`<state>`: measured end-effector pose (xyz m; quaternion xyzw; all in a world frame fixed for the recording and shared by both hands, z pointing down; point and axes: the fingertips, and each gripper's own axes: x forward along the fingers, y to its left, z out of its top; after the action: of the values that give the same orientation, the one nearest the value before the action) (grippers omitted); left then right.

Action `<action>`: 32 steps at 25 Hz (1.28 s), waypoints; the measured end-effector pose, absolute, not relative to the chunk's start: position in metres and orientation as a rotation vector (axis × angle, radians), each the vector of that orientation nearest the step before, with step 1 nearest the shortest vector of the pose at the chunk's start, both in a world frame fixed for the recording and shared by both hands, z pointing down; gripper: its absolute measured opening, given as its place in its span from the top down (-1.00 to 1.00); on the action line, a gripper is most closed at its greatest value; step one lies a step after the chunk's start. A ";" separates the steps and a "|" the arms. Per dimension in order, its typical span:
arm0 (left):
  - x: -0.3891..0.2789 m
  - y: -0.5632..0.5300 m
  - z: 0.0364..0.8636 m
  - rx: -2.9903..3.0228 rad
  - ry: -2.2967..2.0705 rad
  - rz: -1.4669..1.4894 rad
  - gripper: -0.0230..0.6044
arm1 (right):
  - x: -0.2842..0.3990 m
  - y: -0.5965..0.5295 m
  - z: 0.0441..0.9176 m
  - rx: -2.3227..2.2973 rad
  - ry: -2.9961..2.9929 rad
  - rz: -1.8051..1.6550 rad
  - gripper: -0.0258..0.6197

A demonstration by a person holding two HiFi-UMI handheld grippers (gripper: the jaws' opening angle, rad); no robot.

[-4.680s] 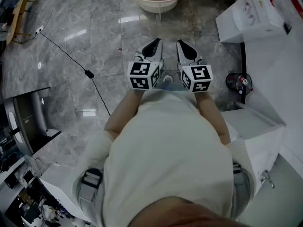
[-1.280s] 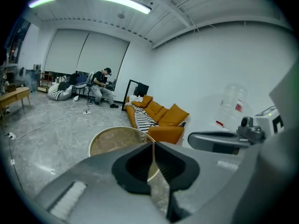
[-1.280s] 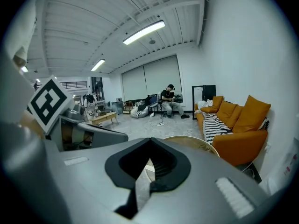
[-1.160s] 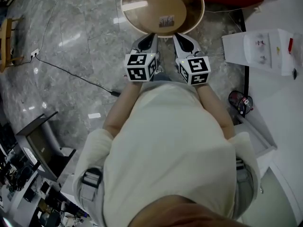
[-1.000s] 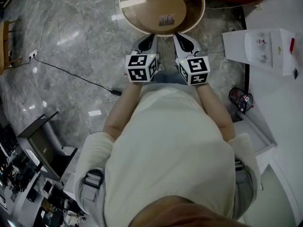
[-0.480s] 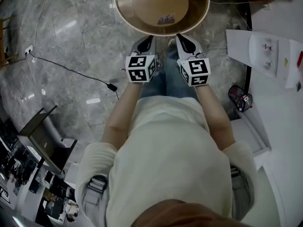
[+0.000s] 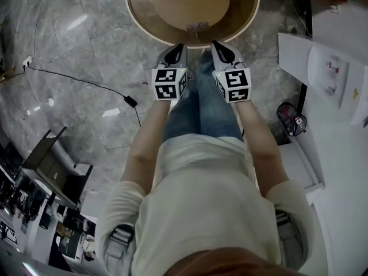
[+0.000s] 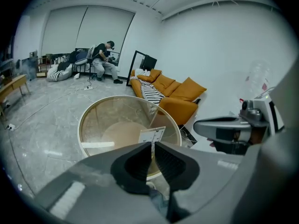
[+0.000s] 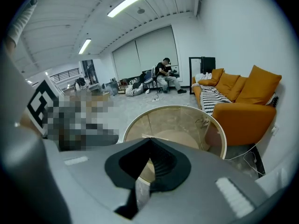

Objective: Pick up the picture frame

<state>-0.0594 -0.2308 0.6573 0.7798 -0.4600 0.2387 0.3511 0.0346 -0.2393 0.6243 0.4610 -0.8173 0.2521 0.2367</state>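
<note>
Head view: I hold left tongs and right tongs clenched, empty, side by side, aimed at the desk's picture frame.

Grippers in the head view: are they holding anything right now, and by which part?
Nothing is held. The left gripper and right gripper are both shut and empty; the picture frame stands untouched on the round glass table ahead.
</note>
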 end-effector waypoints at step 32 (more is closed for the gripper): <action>-0.031 -0.280 0.836 2.024 -1.102 0.804 0.24 | 0.025 -0.287 0.819 1.009 -2.148 0.766 0.35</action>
<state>-0.0308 -0.2802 0.8362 0.7789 -0.4242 0.3095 0.3430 0.0247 -0.2873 0.8191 0.3836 -0.8165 0.2913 0.3184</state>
